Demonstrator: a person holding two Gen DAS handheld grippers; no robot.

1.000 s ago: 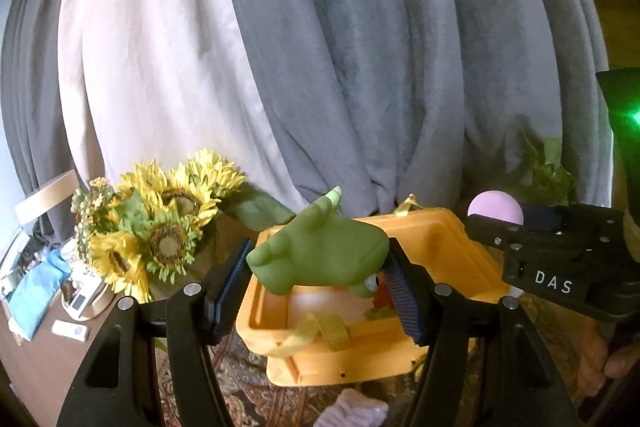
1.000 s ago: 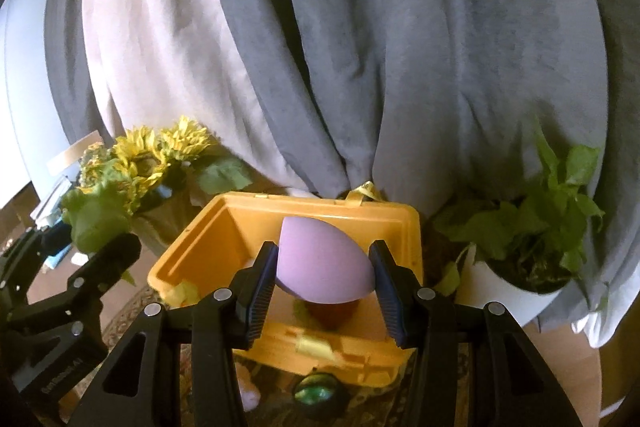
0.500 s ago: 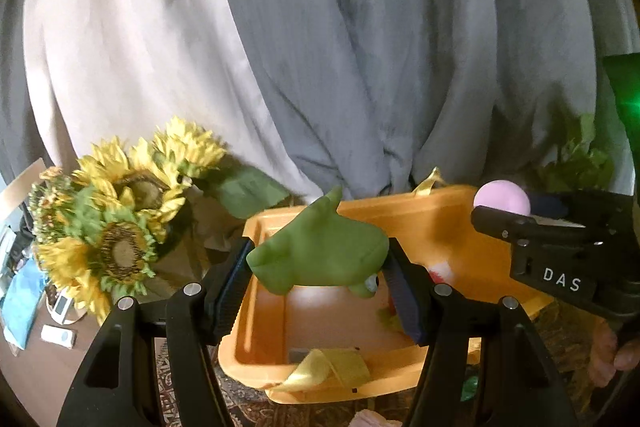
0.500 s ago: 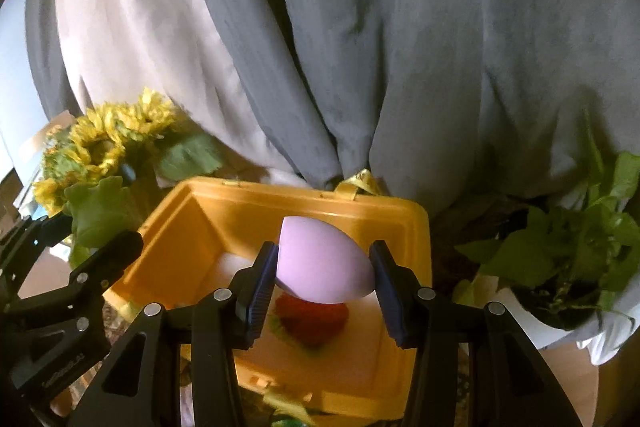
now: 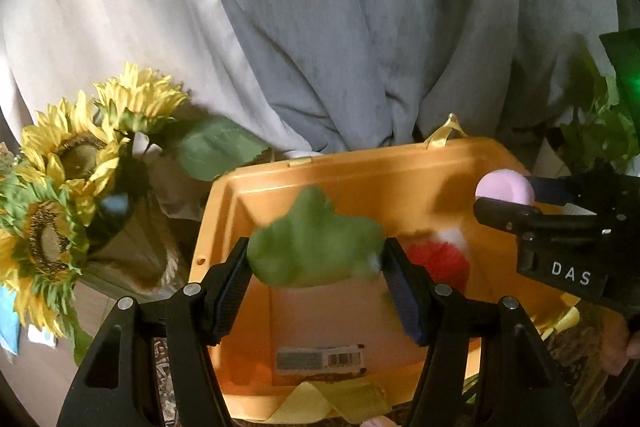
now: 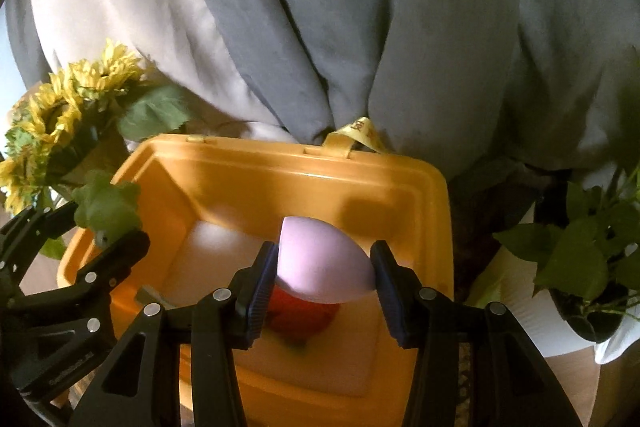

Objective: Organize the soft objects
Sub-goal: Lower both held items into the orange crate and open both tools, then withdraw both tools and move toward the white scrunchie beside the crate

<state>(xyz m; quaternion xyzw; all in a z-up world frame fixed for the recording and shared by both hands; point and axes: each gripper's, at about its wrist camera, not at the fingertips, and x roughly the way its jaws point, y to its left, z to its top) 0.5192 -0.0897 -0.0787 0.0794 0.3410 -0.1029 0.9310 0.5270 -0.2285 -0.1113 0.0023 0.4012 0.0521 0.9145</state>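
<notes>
Both grippers loaded over orange bin (image 5: 224, 211)

Left gripper (image 5: 316, 263) clamped on green plush toy (image 5: 316, 251), 9 o'clock side; right gripper (image 6: 322, 267) clamped on pink foam egg (image 6: 320, 263), 3 o'clock side. Both look light and squashy; pinch mid-body. Red soft item (image 6: 304, 319) lies inside the bin.
</notes>
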